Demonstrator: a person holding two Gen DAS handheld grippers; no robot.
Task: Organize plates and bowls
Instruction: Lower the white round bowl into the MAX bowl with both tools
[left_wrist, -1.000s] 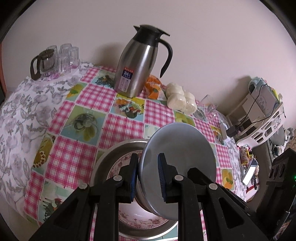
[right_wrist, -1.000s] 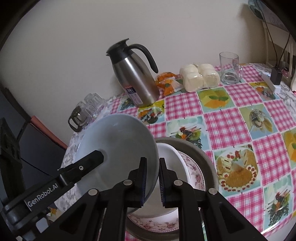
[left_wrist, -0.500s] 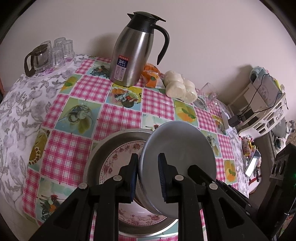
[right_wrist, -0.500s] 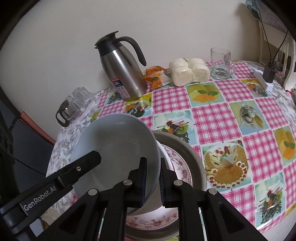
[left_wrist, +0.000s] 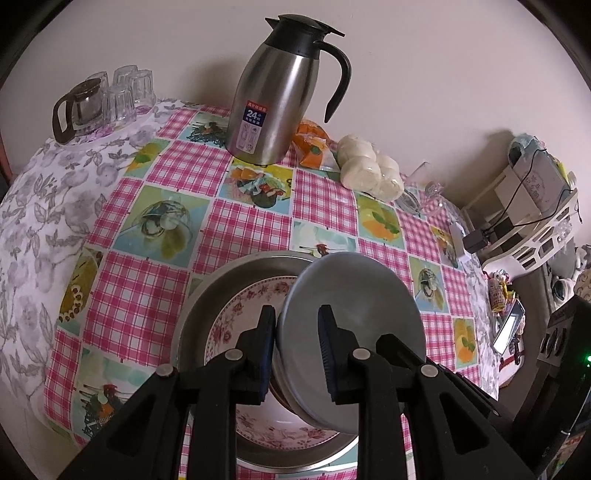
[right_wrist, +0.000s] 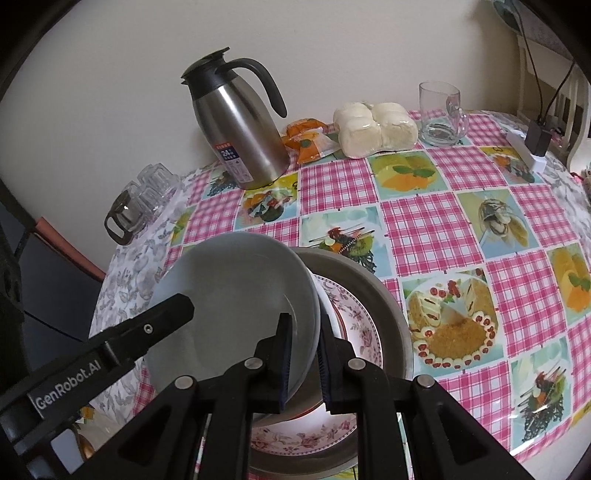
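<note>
Standing tilted on edge, the grey bowl (left_wrist: 354, 295) sits over the floral plate (left_wrist: 240, 310), which lies inside a metal basin (left_wrist: 221, 280) at the near side of the desk (left_wrist: 240, 221). The right gripper (right_wrist: 304, 354) is narrow and clamped on the bowl's rim. The left gripper (left_wrist: 295, 350) straddles the opposite rim, its jaws having just been opening with the rim between them; whether the pads press on it cannot be told. A steel jug (left_wrist: 280, 92) stands well apart at the wall, with wrapped buns (left_wrist: 369, 173) near it.
</note>
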